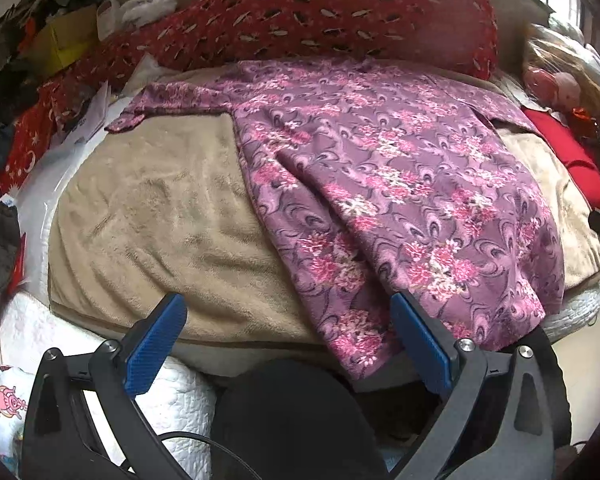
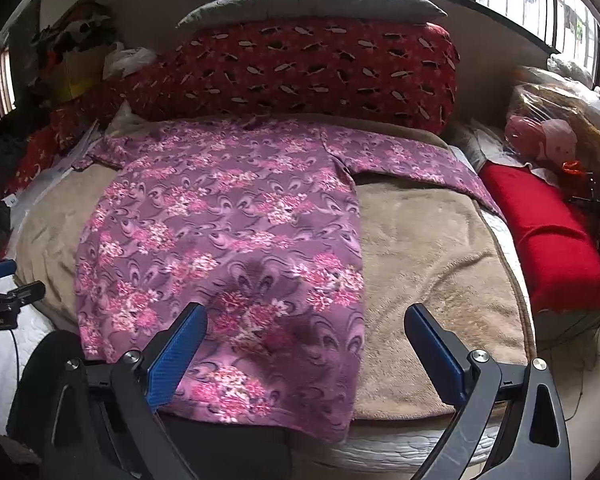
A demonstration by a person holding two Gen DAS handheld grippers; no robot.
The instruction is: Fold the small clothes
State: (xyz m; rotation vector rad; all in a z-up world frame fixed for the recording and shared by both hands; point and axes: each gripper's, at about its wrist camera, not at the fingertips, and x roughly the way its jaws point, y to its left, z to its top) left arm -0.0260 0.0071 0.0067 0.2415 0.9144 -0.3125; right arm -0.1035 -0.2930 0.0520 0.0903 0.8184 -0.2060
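Note:
A purple dress with pink flowers [image 1: 388, 184] [image 2: 228, 216] lies spread flat on a beige blanket [image 1: 160, 216] [image 2: 428, 248], sleeves out to both sides, its hem hanging over the near edge of the bed. My left gripper [image 1: 288, 316] hovers open above the near edge, its right blue pad [image 1: 420, 348] over the hem's left corner. My right gripper [image 2: 306, 326] is open too, its left blue pad [image 2: 176, 360] above the hem and the right one over the bare blanket. Neither holds anything. The left gripper's tip [image 2: 4, 280] shows at the right wrist view's left edge.
A long red patterned bolster [image 1: 332, 20] [image 2: 308, 68] lies along the back behind the dress. A red cushion [image 2: 548, 236] and a bagged doll [image 2: 548, 136] sit at the right. Boxes, bags and papers [image 1: 72, 40] crowd the left. A white quilt [image 1: 172, 396] hangs below the blanket.

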